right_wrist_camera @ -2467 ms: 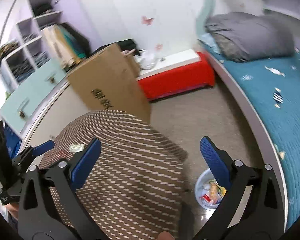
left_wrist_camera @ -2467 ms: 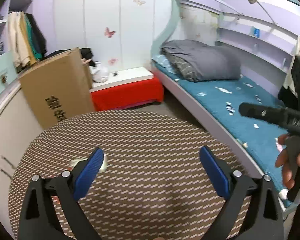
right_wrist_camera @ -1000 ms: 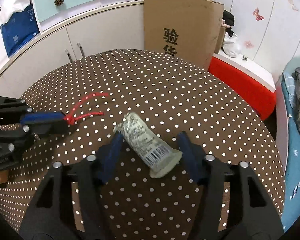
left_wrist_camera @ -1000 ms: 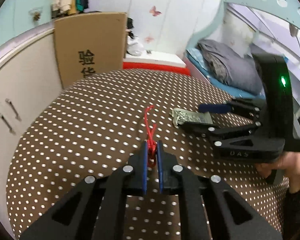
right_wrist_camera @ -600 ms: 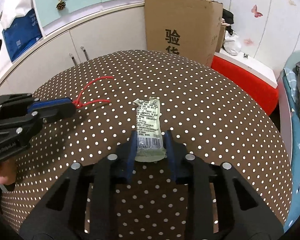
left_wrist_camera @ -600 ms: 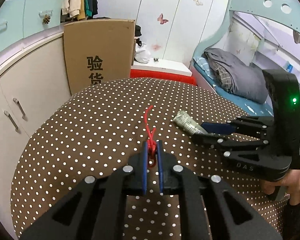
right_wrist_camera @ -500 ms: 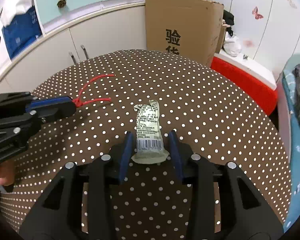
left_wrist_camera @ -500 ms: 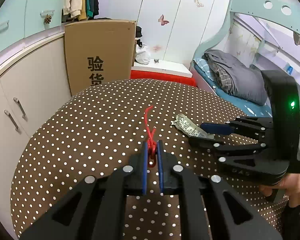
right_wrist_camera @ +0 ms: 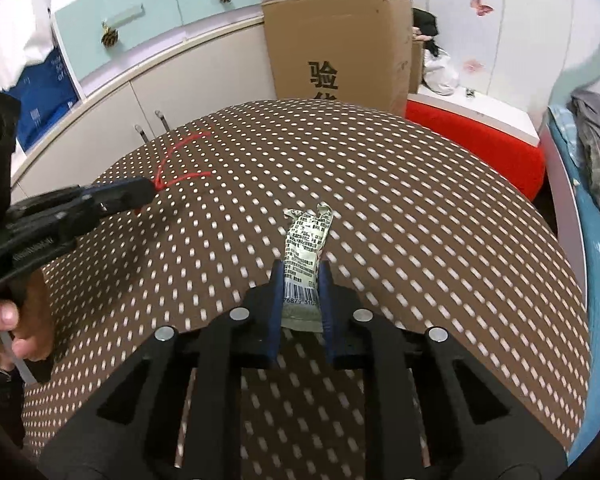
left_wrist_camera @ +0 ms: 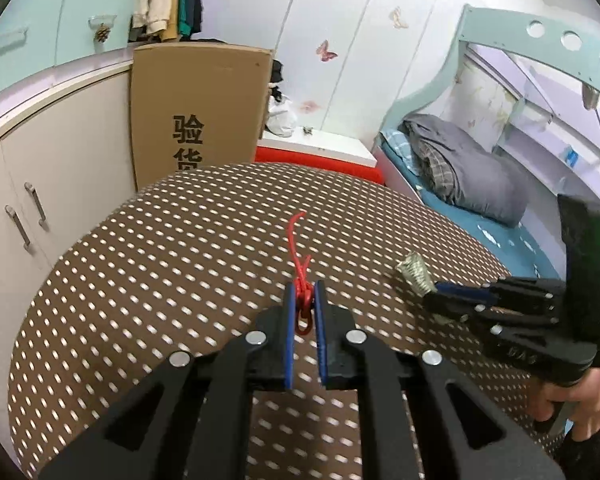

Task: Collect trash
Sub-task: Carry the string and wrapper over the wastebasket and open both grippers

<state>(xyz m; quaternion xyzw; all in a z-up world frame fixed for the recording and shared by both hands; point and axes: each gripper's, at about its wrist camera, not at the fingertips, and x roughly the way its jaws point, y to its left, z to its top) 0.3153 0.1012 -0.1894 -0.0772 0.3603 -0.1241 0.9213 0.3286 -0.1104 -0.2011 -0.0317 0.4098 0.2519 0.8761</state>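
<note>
My left gripper [left_wrist_camera: 303,292] is shut on a thin red string [left_wrist_camera: 299,256], held above the round brown dotted table [left_wrist_camera: 160,264]; its free ends trail forward. It also shows in the right wrist view [right_wrist_camera: 180,172], pinched by the left gripper [right_wrist_camera: 150,190]. My right gripper [right_wrist_camera: 301,270] is shut on a crumpled grey-green wrapper [right_wrist_camera: 306,248] with a barcode, lifted over the table [right_wrist_camera: 420,220]. In the left wrist view the wrapper [left_wrist_camera: 414,274] sticks out of the right gripper [left_wrist_camera: 440,294] at the right.
A tall cardboard box [left_wrist_camera: 198,108] stands behind the table beside curved cream cabinets [left_wrist_camera: 40,184]. A red bench with a white top [left_wrist_camera: 320,152] sits at the back. A bed with blue sheet and grey blanket [left_wrist_camera: 460,168] lies to the right.
Both grippers have lifted a little with their loads. The wrapper has risen off the table in the right gripper, whose jaws have pinched tighter. The red string stays clamped in the left.
</note>
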